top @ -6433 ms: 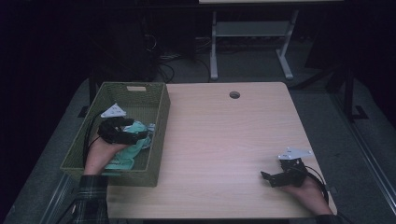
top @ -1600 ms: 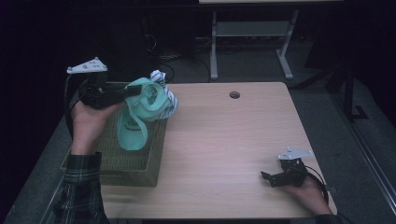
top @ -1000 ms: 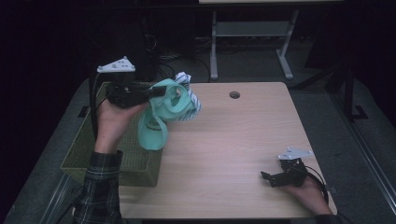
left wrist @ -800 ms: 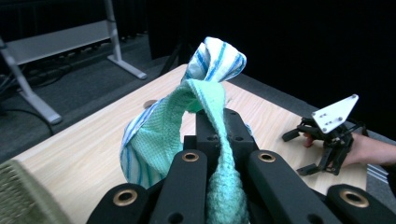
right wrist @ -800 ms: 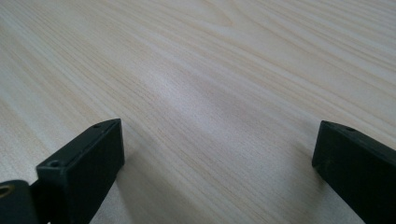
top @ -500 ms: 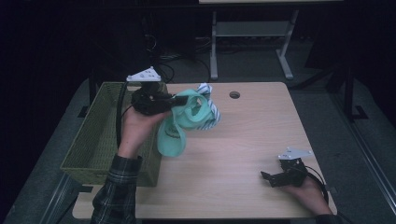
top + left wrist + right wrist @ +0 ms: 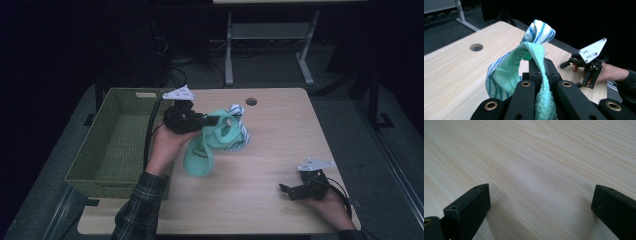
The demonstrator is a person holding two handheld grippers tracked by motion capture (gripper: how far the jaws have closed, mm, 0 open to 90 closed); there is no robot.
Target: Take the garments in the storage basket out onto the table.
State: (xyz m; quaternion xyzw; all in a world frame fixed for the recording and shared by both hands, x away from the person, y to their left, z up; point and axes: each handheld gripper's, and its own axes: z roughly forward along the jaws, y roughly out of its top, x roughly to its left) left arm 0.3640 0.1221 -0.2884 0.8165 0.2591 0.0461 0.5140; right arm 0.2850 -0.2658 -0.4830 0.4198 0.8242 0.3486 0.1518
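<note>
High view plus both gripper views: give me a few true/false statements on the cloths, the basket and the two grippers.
1. The left gripper is shut on the green cloth. True.
2. The cloths lie inside the wicker basket. False: the green cloth and the blue-striped cloth hang from the left gripper over the table, right of the basket.
3. The right gripper holds the striped cloth. False: its jaws stand wide open over bare wood, with nothing between them.
4. The right gripper rests at the table's near right corner, apart from the cloths. True.
5. The table has a round hole near its far edge. True.
</note>
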